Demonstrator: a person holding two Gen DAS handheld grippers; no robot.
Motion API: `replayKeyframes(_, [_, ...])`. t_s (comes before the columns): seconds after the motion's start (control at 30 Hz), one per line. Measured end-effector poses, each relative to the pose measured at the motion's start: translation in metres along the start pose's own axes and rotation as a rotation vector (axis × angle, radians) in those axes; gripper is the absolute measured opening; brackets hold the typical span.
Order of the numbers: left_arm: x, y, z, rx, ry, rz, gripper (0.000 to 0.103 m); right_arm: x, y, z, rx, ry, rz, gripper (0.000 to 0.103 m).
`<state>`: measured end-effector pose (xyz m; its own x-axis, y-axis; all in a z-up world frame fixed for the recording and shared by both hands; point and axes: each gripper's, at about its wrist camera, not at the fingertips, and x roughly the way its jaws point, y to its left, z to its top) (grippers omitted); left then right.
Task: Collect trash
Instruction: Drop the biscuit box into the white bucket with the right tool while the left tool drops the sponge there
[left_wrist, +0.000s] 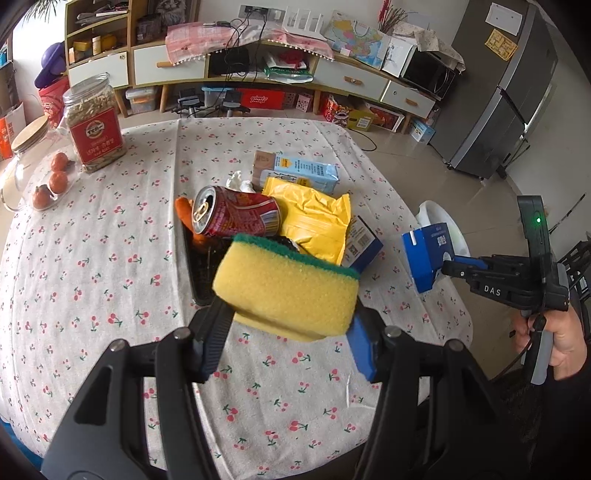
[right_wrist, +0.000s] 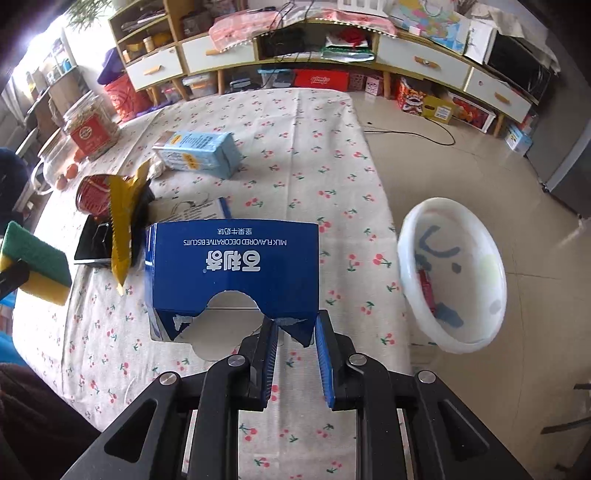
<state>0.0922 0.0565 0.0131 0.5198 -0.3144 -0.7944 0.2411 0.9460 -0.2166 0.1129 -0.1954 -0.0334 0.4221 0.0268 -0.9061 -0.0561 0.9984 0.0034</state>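
My left gripper (left_wrist: 291, 314) is shut on a yellow sponge with a green top (left_wrist: 284, 288), held above the cherry-print tablecloth (left_wrist: 110, 266). My right gripper (right_wrist: 295, 332) is shut on the torn flap of a blue biscuit box (right_wrist: 232, 266), held near the table's right edge; the box also shows in the left wrist view (left_wrist: 428, 254). On the table lie a red can (left_wrist: 236, 216), a yellow wrapper (left_wrist: 314, 218), a light blue carton (left_wrist: 303, 171) and a black tray (right_wrist: 92, 243). A white bin (right_wrist: 454, 273) with some trash stands on the floor to the right.
A jar with a red label (left_wrist: 96, 125), a glass jar (left_wrist: 26, 162) and small orange fruits (left_wrist: 55, 177) stand at the table's far left. Shelves and drawers (left_wrist: 258, 74) line the back wall. A grey fridge (left_wrist: 509, 96) stands at the right.
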Motion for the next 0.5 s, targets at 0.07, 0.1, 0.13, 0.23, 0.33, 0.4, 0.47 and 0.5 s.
replayKeyframes(0.07, [0.005, -0.009, 0.004, 0.003, 0.002, -0.008, 0.058, -0.003, -0.023, -0.001, 0.054, -0.012, -0.012, 0.021])
replayKeyframes(0.1, [0.008, -0.013, 0.005, 0.005, 0.003, -0.014, 0.058, -0.004, -0.035, -0.002, 0.082, -0.016, -0.018, 0.021])
replayKeyframes(0.13, [0.010, -0.018, 0.006, 0.008, 0.002, -0.020, 0.058, -0.006, -0.048, -0.004, 0.112, -0.020, -0.025, 0.021])
replayKeyframes(0.23, [0.015, -0.034, 0.011, 0.023, -0.005, -0.033, 0.058, -0.007, -0.088, -0.010, 0.203, -0.028, -0.046, 0.021])
replayKeyframes(0.33, [0.021, -0.049, 0.015, 0.033, -0.014, -0.046, 0.058, -0.007, -0.124, -0.019, 0.283, -0.024, -0.073, 0.021])
replayKeyframes(0.4, [0.027, -0.057, 0.019, 0.040, -0.018, -0.053, 0.058, -0.005, -0.146, -0.025, 0.329, -0.014, -0.080, 0.021])
replayKeyframes(0.47, [0.034, -0.065, 0.021, 0.045, -0.020, -0.054, 0.058, -0.002, -0.162, -0.028, 0.366, -0.010, -0.085, 0.021])
replayKeyframes(0.5, [0.037, -0.068, 0.022, 0.046, -0.019, -0.054, 0.058, -0.001, -0.169, -0.028, 0.382, -0.009, -0.085, 0.021])
